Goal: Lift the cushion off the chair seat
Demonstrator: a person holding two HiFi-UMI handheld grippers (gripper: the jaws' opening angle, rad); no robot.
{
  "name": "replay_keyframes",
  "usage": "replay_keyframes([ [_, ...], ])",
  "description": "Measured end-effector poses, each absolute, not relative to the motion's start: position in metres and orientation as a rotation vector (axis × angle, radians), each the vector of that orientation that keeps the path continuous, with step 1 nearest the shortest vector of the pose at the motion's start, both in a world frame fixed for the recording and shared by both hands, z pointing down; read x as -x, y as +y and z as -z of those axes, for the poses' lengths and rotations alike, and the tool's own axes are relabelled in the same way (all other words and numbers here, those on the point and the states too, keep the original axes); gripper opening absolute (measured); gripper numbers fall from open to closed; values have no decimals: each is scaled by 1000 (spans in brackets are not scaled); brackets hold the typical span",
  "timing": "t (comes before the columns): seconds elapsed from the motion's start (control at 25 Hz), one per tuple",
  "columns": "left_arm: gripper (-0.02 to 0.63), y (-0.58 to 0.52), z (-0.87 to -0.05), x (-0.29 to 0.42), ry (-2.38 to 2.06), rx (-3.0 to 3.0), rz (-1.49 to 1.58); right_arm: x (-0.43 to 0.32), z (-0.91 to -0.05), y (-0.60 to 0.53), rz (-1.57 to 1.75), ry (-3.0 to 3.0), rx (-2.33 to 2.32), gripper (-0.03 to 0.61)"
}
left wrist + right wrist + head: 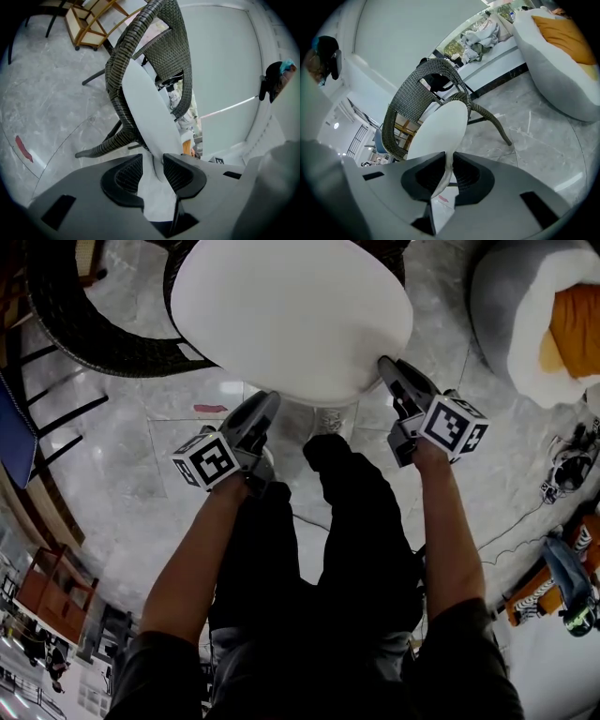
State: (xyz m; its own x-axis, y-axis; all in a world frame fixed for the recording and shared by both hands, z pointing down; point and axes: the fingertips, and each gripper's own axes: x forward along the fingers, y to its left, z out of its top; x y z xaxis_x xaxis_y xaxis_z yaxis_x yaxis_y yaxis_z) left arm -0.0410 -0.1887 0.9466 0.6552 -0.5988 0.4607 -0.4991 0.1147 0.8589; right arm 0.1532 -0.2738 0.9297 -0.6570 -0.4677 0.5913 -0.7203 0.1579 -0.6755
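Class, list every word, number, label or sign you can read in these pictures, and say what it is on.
No text can be read anywhere.
The left marker cube and the right marker cube: black-and-white square patterns only, no letters or digits.
The cushion: plain white, no label visible.

A grey-and-white beanbag (511,315) is sitting on the marble floor (141,474) toward the upper right, cradling an orange pillow (572,334). A small red mark (210,409) is lying on the floor, and a wooden rack (75,26) is standing further back.
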Motion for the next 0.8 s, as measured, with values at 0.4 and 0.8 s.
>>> replay_keyframes([
  [0.4,18,-202,-927,43,-970,-1562,96,-145,-905,-277,-1415,-2216,-1192,34],
  [0.8,14,-208,-817,59,-992,-1694,118,-129,-795,-272,-1283,-2323,-1208,29],
])
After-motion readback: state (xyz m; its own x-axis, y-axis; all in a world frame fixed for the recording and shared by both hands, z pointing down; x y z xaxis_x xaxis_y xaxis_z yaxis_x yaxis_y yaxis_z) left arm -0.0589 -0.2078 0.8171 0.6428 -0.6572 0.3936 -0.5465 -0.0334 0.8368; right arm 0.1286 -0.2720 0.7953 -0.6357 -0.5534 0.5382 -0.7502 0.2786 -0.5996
